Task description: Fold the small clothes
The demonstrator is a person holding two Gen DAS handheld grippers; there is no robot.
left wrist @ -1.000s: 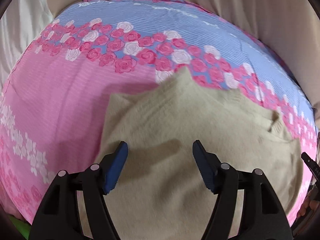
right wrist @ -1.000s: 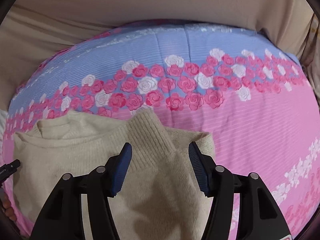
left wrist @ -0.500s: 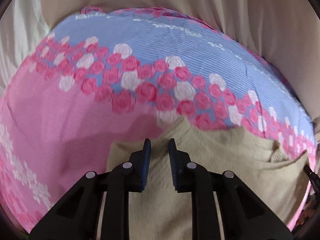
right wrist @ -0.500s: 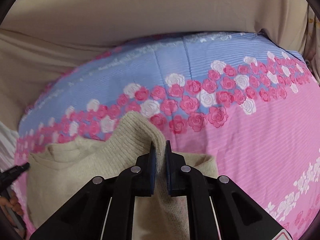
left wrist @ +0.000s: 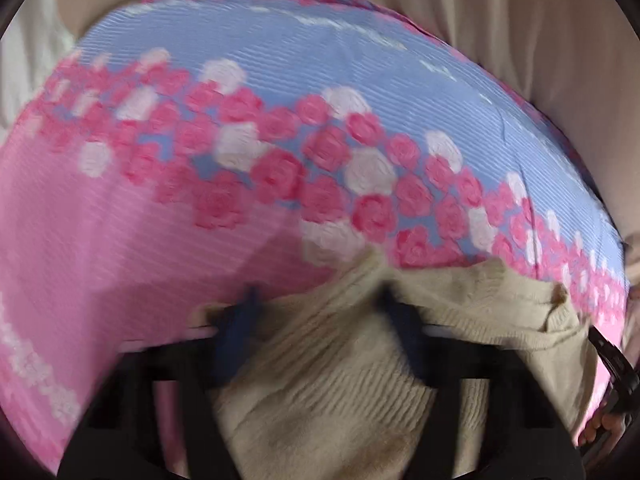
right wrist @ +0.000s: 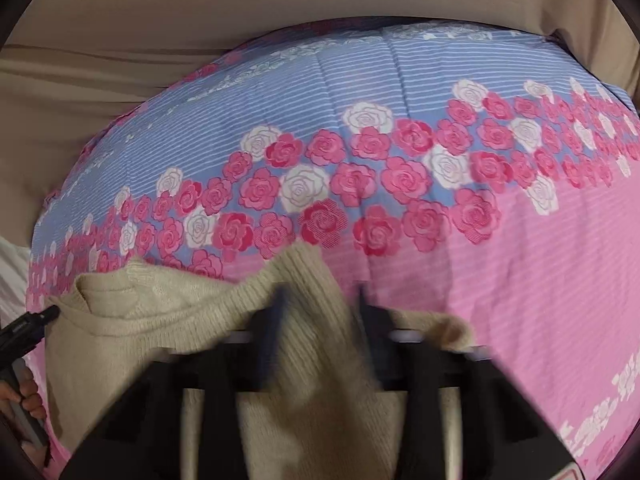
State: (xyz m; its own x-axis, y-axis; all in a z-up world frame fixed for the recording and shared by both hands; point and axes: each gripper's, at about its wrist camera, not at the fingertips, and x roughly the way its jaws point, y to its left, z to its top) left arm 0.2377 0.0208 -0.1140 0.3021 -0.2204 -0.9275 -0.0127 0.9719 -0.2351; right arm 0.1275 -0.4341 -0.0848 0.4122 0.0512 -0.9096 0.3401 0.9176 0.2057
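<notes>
A beige knit sweater lies on a pink and blue rose-print bedspread. In the left wrist view my left gripper is blurred, its jaws opening, with a bunched fold of the sweater between them and the pads apart from it. In the right wrist view the ribbed sleeve of the sweater runs up between the blurred fingers of my right gripper, which stand apart on either side of it. The neck opening shows at the left.
The bedspread stretches flat beyond the sweater. Beige cloth rises behind its far edge. A person's hand with the other gripper's black frame shows at the left edge, and likewise a hand at the lower right edge.
Both grippers shut on the sweater half a second ago and carried cloth toward the rose band. Now both sets of jaws stand wider apart and blurred, cloth still between them.
</notes>
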